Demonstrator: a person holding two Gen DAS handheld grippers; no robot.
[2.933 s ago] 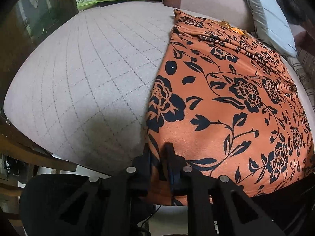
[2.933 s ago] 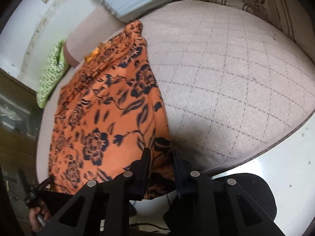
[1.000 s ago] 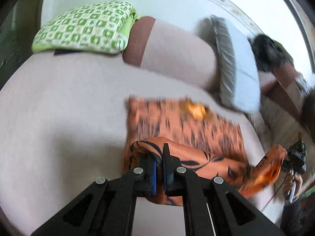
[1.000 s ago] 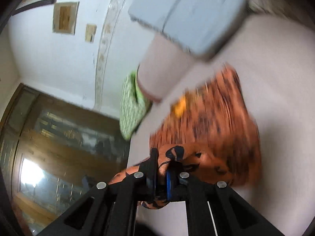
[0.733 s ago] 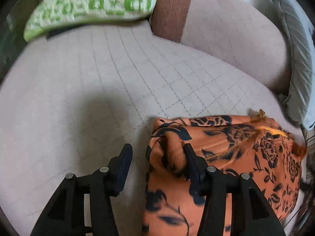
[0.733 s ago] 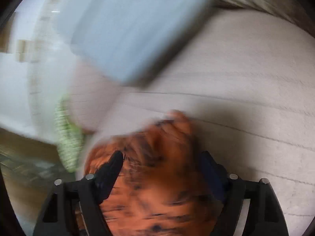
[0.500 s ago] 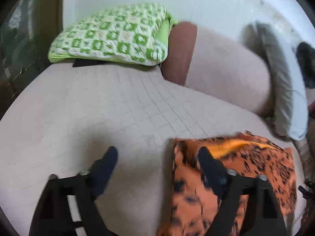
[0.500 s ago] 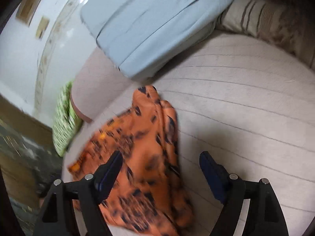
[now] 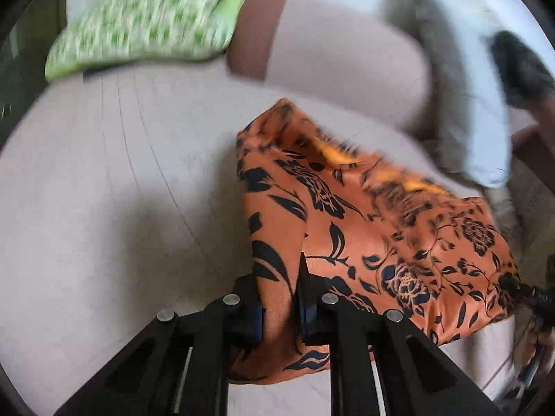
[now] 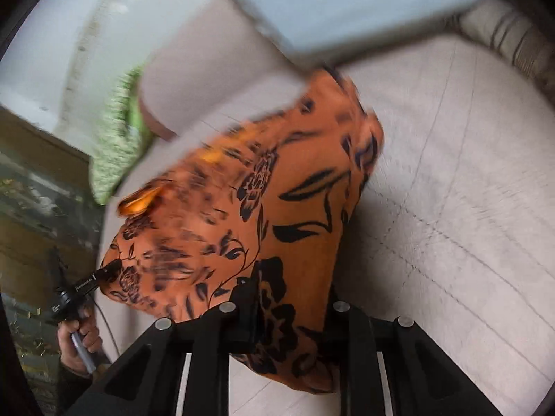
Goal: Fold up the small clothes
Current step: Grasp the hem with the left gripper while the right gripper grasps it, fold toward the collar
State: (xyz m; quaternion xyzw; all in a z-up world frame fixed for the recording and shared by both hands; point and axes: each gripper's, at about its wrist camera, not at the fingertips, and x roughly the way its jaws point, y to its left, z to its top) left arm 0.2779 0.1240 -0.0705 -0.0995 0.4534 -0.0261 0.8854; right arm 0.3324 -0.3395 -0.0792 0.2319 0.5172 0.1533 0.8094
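Note:
An orange garment with a black flower print (image 9: 374,235) lies folded in half on a beige quilted sofa seat (image 9: 104,190). My left gripper (image 9: 279,298) is shut on the garment's near left edge at the fold. In the right wrist view the garment (image 10: 277,215) fills the middle. My right gripper (image 10: 293,308) stands over its near right edge with cloth between the fingers, which are still apart. The left gripper also shows in the right wrist view (image 10: 104,274) at the garment's far corner. Both views are blurred.
A green checked cushion (image 9: 149,24) sits at the back left. A light blue pillow (image 9: 478,104) leans at the back right. The sofa backrest (image 9: 340,48) runs behind the garment. A striped cushion (image 10: 513,45) lies at the far right.
Both grippers carried the garment's near hem up to its far end, let go and opened. They have since come back to the new near fold, and the left has shut on it.

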